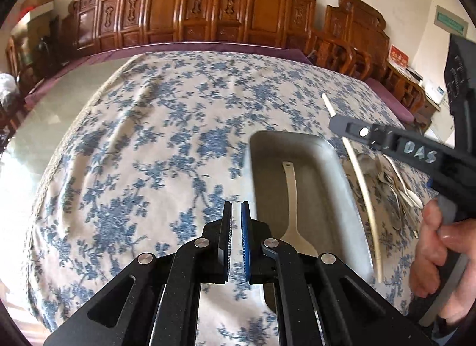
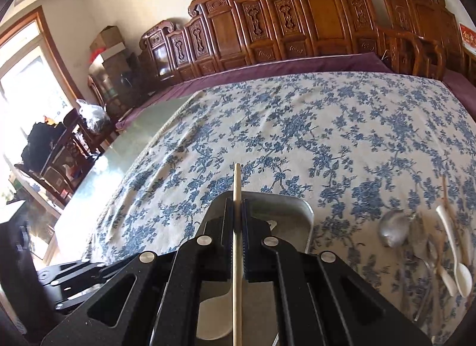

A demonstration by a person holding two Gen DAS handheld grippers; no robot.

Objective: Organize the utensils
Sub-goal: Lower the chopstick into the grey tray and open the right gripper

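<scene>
A metal tray [image 1: 336, 173] sits on the floral tablecloth [image 1: 148, 143] and holds a cream spatula [image 1: 293, 215]. My left gripper [image 1: 236, 206] is nearly shut and empty, just left of the tray. My right gripper [image 2: 237, 206] is shut on a long cream chopstick [image 2: 237, 244] and holds it over the tray [image 2: 306, 212]. In the left wrist view the right gripper [image 1: 334, 122] holds that chopstick [image 1: 364, 191] by the tray's right rim. A pile of metal and white spoons [image 2: 422, 244] lies right of the tray; it also shows in the left wrist view [image 1: 395, 179].
Carved wooden chairs [image 1: 208, 9] line the table's far side. A bare glass table edge [image 2: 119, 155] lies at the left, with cluttered furniture and a window [image 2: 26, 84] beyond. The person's hand [image 1: 440, 241] grips the right gripper's handle.
</scene>
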